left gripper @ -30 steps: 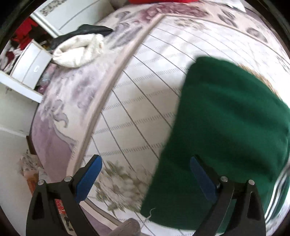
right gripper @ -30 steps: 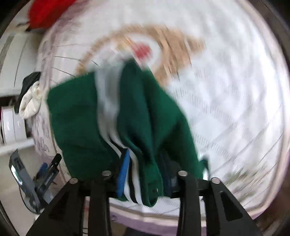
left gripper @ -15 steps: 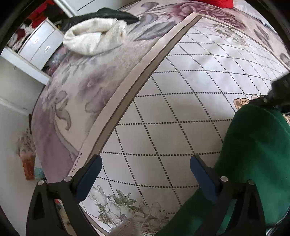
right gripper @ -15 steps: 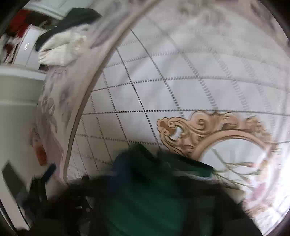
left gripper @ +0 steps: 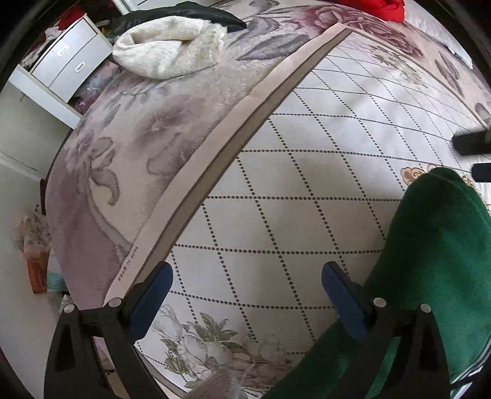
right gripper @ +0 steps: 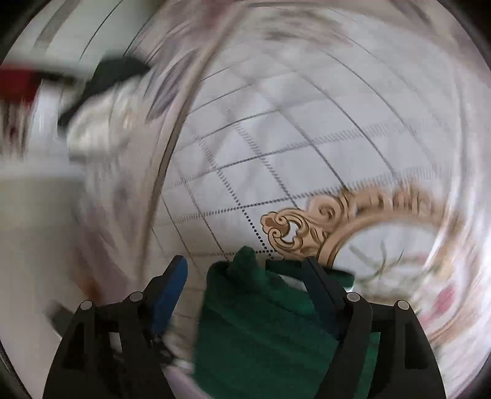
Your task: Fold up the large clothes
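Note:
A dark green garment (left gripper: 429, 276) lies folded on a patterned bed cover (left gripper: 307, 184), at the lower right of the left wrist view. My left gripper (left gripper: 245, 291) is open and empty, its right finger beside the garment's left edge. In the blurred right wrist view the green garment (right gripper: 260, 331) lies under and between the fingers of my right gripper (right gripper: 245, 276), which is open with the jaws wide apart. The right gripper's black body (left gripper: 472, 144) shows at the right edge of the left wrist view.
A cream fleece garment (left gripper: 168, 52) and a black garment (left gripper: 184, 12) lie at the bed's far left corner. A red garment (left gripper: 374, 7) lies at the far edge. A white drawer unit (left gripper: 70, 70) stands beside the bed on the left.
My right gripper has opened and let go of the green garment, which now lies on the bed. My left gripper has moved left, away from the garment.

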`<state>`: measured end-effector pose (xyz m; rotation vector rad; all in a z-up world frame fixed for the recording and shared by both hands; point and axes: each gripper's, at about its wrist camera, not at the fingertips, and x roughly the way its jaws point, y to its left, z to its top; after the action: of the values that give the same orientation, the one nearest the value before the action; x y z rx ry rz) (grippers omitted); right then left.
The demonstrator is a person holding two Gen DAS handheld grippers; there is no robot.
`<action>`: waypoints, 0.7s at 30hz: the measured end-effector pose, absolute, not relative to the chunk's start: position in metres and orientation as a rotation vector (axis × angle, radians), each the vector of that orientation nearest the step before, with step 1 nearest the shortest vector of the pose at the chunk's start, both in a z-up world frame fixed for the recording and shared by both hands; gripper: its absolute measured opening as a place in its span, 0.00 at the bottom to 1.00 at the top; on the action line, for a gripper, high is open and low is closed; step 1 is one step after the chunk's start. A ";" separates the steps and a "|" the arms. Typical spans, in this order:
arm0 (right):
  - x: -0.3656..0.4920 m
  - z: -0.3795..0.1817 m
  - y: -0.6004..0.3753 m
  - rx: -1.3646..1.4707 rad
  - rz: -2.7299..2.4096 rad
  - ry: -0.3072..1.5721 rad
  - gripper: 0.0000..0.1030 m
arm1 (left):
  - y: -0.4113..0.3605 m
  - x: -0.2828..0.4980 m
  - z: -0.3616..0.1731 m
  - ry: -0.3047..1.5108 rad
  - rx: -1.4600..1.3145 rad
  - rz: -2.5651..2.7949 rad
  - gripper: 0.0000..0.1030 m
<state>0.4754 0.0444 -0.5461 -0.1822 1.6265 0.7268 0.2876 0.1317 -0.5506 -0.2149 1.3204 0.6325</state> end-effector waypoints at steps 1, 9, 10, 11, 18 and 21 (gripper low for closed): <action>0.469 -0.552 0.053 -0.283 0.759 1.627 0.76 | 0.134 0.286 -0.551 1.319 -0.214 0.640 0.95; 0.483 -0.632 0.036 0.080 0.589 1.972 0.25 | 0.147 0.271 -0.554 1.329 -0.221 0.672 0.95; 0.487 -0.639 0.024 0.185 0.567 2.012 0.24 | 0.148 0.270 -0.554 1.332 -0.233 0.669 0.95; 0.488 -0.639 0.018 0.206 0.590 2.015 0.24 | 0.148 0.270 -0.553 1.333 -0.239 0.665 0.95; 0.495 -0.539 -0.018 -0.045 0.642 1.767 0.78 | 0.140 0.272 -0.527 1.275 -0.207 0.636 0.95; 0.477 -0.515 -0.048 -0.293 0.635 1.688 0.83 | 0.134 0.278 -0.523 1.264 -0.220 0.618 0.95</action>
<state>0.4765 -0.0482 -0.5148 -0.2934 1.6883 0.6353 0.2778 0.1336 -0.5228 -0.2198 1.2641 0.6177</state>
